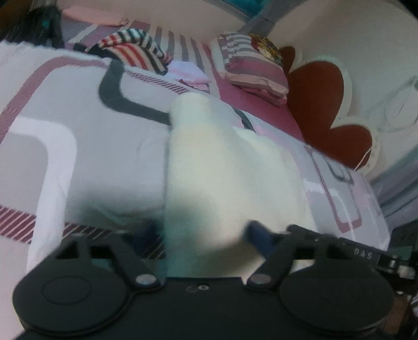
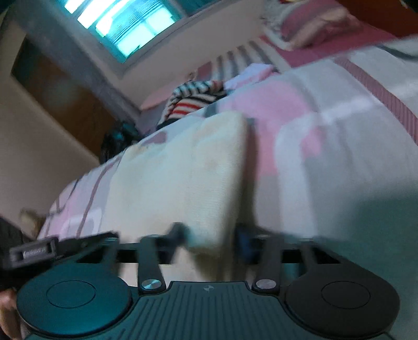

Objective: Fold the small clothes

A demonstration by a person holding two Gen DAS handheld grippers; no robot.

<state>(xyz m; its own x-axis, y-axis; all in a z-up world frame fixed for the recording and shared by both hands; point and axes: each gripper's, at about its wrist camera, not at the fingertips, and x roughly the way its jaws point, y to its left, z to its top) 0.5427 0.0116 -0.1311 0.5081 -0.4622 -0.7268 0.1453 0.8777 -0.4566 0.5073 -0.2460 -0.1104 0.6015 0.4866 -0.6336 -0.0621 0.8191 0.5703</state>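
The cream cloth (image 1: 224, 167) lies on the patterned bedspread (image 1: 86, 146), a pale knitted piece that runs from each camera's six o'clock up toward twelve. In the left wrist view its near end sits between the fingertips of the left gripper (image 1: 203, 235); the blue pads (image 1: 257, 234) press against the fabric from either side, so the tongs appear clenched on it, though motion blur softens the contact. In the right wrist view the same cloth (image 2: 188, 170) shows a straight, folded-looking edge at its three o'clock side, and its near corner passes between the fingers of the right gripper (image 2: 211, 236), which look closed on the corner as well.

Farther up the bed, at about eleven o'clock in the left view, a striped garment (image 1: 135, 49) in red, white and black lies bunched. A small pink cloth (image 1: 188, 73) lies just beside it, and a striped pillow (image 1: 250, 65) rests at one o'clock. A window (image 2: 125, 23) glows at eleven o'clock in the right view.
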